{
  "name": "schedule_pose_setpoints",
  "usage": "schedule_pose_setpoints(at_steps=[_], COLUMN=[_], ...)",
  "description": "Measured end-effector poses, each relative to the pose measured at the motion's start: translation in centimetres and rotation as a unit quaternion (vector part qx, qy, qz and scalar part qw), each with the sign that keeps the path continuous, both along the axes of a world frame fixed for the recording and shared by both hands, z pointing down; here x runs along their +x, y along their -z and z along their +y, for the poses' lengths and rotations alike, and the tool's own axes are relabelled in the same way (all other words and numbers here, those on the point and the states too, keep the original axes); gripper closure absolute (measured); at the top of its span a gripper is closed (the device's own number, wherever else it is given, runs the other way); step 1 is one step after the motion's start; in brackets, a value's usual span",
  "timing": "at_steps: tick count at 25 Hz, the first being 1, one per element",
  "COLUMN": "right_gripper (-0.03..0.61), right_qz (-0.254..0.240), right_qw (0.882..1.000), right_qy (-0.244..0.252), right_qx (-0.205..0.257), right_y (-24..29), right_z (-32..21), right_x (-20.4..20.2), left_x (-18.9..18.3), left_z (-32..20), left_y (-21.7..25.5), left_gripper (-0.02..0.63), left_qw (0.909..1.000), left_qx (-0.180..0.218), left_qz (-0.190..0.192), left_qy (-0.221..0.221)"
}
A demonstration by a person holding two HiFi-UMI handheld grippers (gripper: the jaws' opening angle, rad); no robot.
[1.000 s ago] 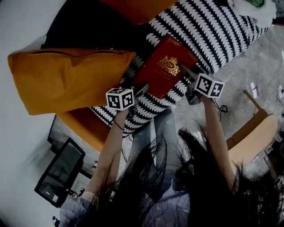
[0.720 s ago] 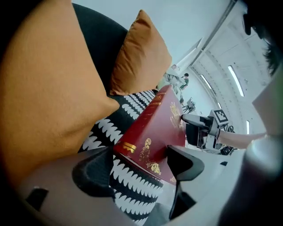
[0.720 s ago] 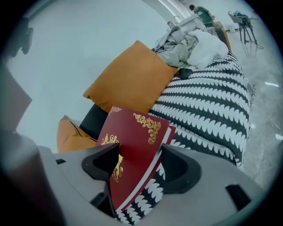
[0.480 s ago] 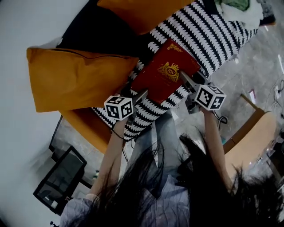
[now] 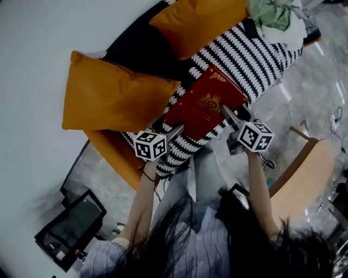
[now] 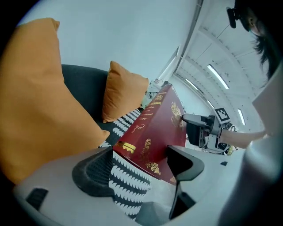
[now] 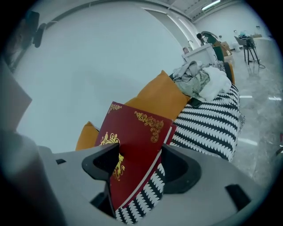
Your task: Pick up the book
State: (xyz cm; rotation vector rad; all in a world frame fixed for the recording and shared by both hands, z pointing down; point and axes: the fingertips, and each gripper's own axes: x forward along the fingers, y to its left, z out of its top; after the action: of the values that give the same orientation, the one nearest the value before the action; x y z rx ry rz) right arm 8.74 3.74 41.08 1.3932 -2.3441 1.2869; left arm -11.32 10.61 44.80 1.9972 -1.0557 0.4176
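Grey marbled floor (image 5: 304, 103) runs along the front edge of a dark sofa (image 5: 136, 51), which is backed by a pale wall (image 5: 32, 65). A black-and-white patterned throw (image 5: 255, 49) covers the seat and hangs over its front edge. A large orange cushion (image 5: 114, 98) leans at the left end, a second orange cushion (image 5: 201, 24) sits against the back, and a heap of clothes (image 5: 277, 16) fills the far right corner.

The red book (image 5: 204, 103) with gold ornament sits near the front edge of the seat, tilted up off the throw, with patterned fabric showing under its raised near corner. The seat to its right, up to the clothes, is open. The large cushion's corner is just beside its left side.

The left claw (image 5: 176, 130) is closed on the book's near left corner, and the right claw (image 5: 228, 114) is clamped over its right edge. Both forearms reach forward from the body, the left forearm (image 5: 141, 201) and the right forearm (image 5: 261, 184) slightly spread. A wooden chair (image 5: 304, 174) stands on the floor close to the right elbow.
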Motion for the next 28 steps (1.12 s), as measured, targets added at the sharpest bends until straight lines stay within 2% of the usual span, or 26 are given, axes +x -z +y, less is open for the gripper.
schedule_pose_setpoints(at_steps=[16,28], right_gripper=[0.262,0.262], right_qz=[0.017,0.020], right_qw=[0.999,0.994], right_qy=[0.016,0.016], right_qx=[0.043,0.102], right_y=[9.7,17.2], right_z=[7.0,13.2], right_x=[-1.9,-5.8], left_x=[-1.1,-5.3], left_z=[7.7,13.1], left_y=[9.0,16.0], left_gripper=[0.241,0.241], left_qw=[0.9994,0.9972], left_qx=[0.020,0.072], left_qz=[0.012,0.006], left_qy=[0.026,0.019])
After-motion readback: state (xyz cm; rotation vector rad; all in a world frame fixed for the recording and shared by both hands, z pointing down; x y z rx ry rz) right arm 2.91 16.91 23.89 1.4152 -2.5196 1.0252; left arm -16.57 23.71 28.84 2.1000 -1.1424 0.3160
